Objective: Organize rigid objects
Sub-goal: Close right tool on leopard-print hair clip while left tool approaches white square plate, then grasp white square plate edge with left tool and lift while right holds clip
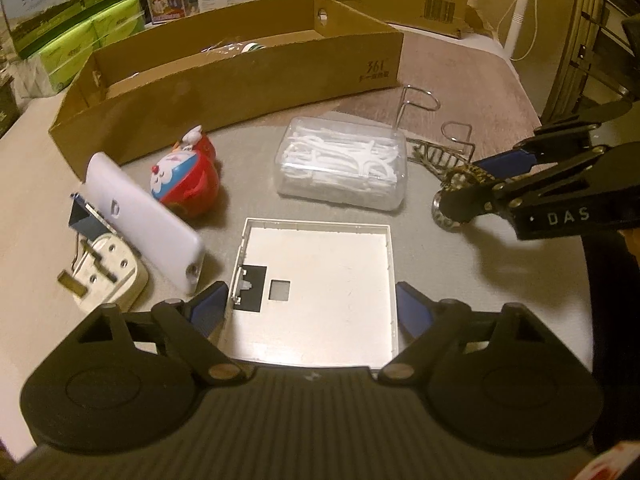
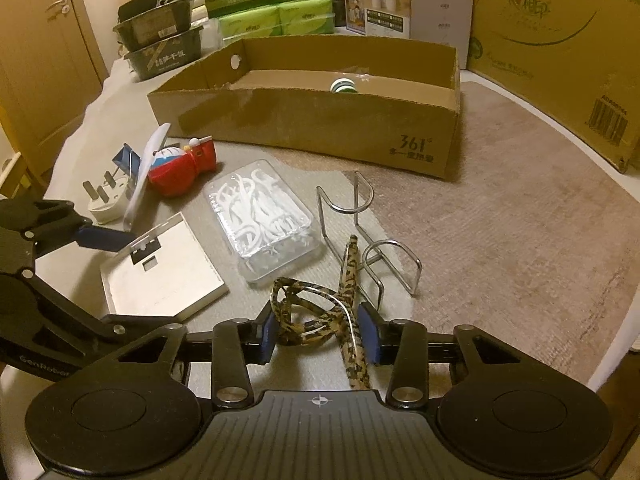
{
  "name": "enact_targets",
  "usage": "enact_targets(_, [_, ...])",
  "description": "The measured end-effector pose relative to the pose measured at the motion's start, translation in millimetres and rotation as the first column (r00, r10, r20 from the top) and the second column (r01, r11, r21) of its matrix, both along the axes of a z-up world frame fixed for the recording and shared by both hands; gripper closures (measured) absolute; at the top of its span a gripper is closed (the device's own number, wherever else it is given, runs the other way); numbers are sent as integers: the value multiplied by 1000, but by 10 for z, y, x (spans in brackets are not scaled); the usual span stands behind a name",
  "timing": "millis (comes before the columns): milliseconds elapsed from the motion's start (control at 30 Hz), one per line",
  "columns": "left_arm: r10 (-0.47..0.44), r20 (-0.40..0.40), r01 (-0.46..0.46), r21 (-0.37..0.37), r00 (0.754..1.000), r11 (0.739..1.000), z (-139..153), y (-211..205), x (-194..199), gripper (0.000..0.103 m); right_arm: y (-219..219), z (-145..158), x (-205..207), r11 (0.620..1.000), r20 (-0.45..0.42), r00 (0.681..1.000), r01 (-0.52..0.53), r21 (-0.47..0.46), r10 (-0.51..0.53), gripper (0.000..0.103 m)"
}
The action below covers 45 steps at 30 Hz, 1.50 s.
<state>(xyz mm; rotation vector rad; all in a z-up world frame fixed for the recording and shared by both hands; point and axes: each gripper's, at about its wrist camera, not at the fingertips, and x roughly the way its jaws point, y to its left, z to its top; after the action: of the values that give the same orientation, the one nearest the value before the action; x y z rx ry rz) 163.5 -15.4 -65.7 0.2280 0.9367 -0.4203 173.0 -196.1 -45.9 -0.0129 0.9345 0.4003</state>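
Nearest me on the right side, my right gripper (image 2: 316,334) has its blue pads closed in on a pair of leopard-print glasses (image 2: 316,312); the folded frame sits between the pads, one temple arm poking out toward the wire rack, and the pads look to be pressing on it. My left gripper (image 1: 312,308) stands wide, its blue fingertips (image 1: 210,304) either side of the near end of a flat white square plate (image 1: 320,280) with a raised rim and a small dark cut-out; I see the tips beside the plate's edges, though I can't tell whether they touch it.

Left of the plate, toward the table's (image 2: 500,240) left edge, a white three-pin plug (image 1: 108,276) lies on its back, and a white phone (image 1: 140,220) leans tilted above it. Just past those lies a red and blue cartoon figure (image 1: 186,180) on its side. Beyond the plate sits a clear box of white floss picks (image 1: 344,164), and to its right a chrome wire rack (image 2: 368,232), just beside the glasses.

Farther back, an open cardboard box (image 2: 320,128) spans the middle of the table; a small round item shows inside, too little of it to name. Behind it stand green tissue packs (image 2: 276,20) and more cartons.
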Motion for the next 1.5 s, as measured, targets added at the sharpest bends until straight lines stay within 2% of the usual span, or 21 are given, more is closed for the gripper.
enact_targets(400, [74, 16, -73, -44, 997, 996, 186, 78, -325, 16, 0, 131, -264, 1000, 8, 1000, 20, 16, -20, 64])
enact_targets(867, [189, 101, -179, -94, 977, 979, 666, 167, -442, 16, 7, 609, -449, 998, 103, 994, 41, 39, -45, 64])
enact_targets(1233, [225, 133, -210, -121, 965, 970, 860, 183, -400, 16, -40, 800, -425, 998, 149, 987, 53, 43, -59, 64])
enact_targets(1500, [244, 158, -224, -133, 957, 965, 980, 223, -163, 16, -85, 896, -308, 997, 170, 984, 53, 47, -60, 64])
